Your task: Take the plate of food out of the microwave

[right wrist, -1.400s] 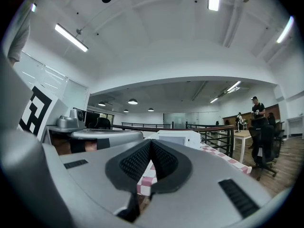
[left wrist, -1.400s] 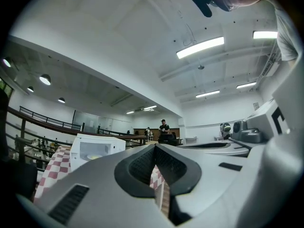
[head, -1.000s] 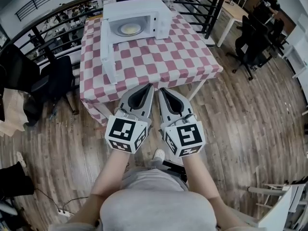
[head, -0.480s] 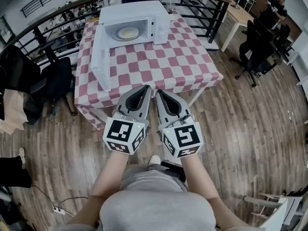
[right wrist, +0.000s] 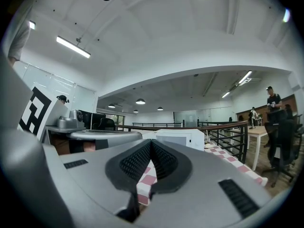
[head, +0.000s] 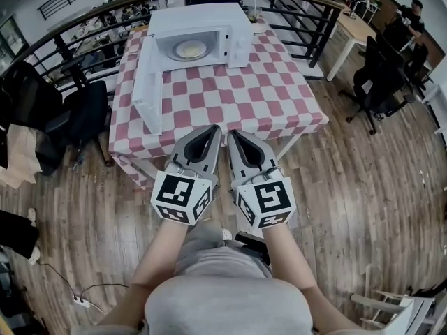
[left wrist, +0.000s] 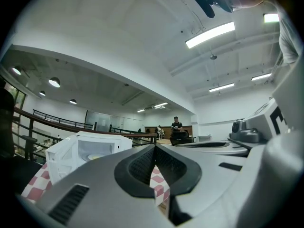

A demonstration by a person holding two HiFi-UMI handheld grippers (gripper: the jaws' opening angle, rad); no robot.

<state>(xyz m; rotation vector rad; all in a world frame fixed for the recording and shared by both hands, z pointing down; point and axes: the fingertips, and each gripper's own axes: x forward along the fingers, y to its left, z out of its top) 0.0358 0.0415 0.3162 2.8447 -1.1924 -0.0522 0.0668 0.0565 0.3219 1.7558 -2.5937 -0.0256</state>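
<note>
Left gripper view shows the left gripper (left wrist: 155, 145) clenched: its jaw tips meet and nothing sits between them. In the right gripper view we find the right gripper (right wrist: 151, 140) in the same condition, closed and empty. In the head view we hold both units side by side at the near edge of the table (head: 241, 100), which is covered in a red-and-white check cloth.

The microwave (head: 234, 26) stands at the far edge of the table, well apart from both grippers. Its door (head: 148, 82) is swung fully open on the left, with its free edge pointing toward us. The plate of food (head: 189, 48) lies inside the cavity and is visible as a pale disc.

We judge the step in hand to be the approach; no contact has been made. To do it well:

1. We release the jaws before they enter the cavity, not inside it.
2. We advance straight toward the far side, keeping the left gripper clear of the open door.
3. We take the plate by the near part of its rim, on bare rim rather than on the food.
4. We keep the plate level, lift it just clear of the cavity floor, and withdraw it straight toward us.
</note>
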